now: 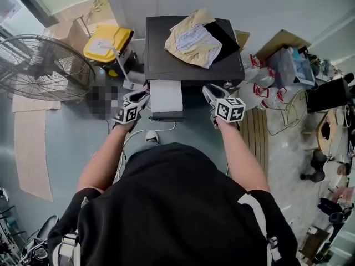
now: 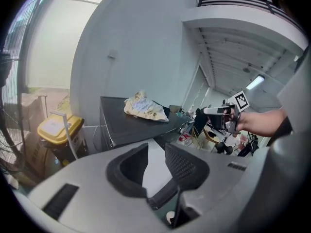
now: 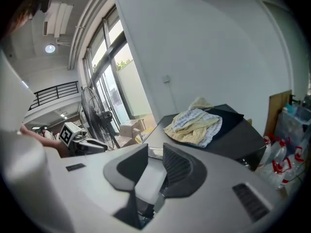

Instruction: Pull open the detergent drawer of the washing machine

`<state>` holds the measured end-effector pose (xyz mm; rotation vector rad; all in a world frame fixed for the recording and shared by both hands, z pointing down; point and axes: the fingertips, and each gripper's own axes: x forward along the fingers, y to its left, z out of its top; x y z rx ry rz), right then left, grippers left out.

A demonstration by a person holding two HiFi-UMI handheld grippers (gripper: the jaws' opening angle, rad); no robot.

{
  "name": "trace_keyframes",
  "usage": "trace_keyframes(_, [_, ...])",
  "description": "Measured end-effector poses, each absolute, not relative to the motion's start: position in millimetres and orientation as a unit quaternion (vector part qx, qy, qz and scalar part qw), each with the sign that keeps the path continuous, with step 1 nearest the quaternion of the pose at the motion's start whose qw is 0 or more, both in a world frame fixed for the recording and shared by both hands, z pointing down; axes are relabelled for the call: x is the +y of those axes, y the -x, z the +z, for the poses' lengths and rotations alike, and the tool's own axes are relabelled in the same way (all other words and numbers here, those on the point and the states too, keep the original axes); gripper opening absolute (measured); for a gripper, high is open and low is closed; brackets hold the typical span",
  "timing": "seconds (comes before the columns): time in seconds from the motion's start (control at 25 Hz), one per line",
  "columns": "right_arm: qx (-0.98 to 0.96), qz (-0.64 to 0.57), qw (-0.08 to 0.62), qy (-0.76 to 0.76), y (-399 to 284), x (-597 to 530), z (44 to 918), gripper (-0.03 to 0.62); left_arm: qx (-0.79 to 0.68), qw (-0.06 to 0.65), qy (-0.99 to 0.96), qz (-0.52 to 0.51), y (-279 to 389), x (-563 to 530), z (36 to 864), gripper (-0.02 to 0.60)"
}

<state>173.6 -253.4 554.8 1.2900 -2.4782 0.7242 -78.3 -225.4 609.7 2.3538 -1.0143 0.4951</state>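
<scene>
Item 1, nearest: the person's two forearms, reaching forward from a black-clad torso, one gripper in each hand.

Item 2: left gripper (image 1: 141, 97), jaws apart, nothing between the pads; held just left of the drawer, not touching it as far as the head view shows.

Item 3: right gripper (image 1: 210, 93), jaws likewise parted and empty; just right of the drawer.

Item 4: detergent drawer (image 1: 166, 97), a pale grey slab between the two grippers. It appears to stand out from the machine's front, toward the person.

Item 5: washing machine (image 1: 183, 66), dark casing, a crumpled cloth (image 1: 193, 37) on its lid.

Item 6, farthest: yellow bin (image 1: 107, 42) and floor fan (image 1: 39, 68), off to the left.

Step in hand, as judged: the pull looks done or close to it. If travel remains, one gripper must close on the drawer's front edge and draw straight back, level, without twisting.
</scene>
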Motion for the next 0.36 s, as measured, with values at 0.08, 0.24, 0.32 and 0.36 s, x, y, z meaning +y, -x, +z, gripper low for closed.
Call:
trace_keyframes(0.08, [-0.852,0.245,0.124,-0.445,-176,-254,548,0.097,-0.379,0.255,-0.871,0.182,79,-228,604,0.113])
trace_keyframes(0.24, [-0.854,0.239,0.12,-0.447,-181,-253,539,0.097,-0.386,0.248,-0.871,0.175,81,-232,595,0.113])
trace_keyframes(0.32, [-0.855,0.237,0.118,-0.446,-183,-252,535,0.097,-0.393,0.243,-0.87,0.171,83,-234,590,0.111])
trace_keyframes(0.36, [-0.856,0.236,0.117,-0.446,-184,-252,533,0.097,-0.397,0.241,-0.87,0.169,84,-235,587,0.109])
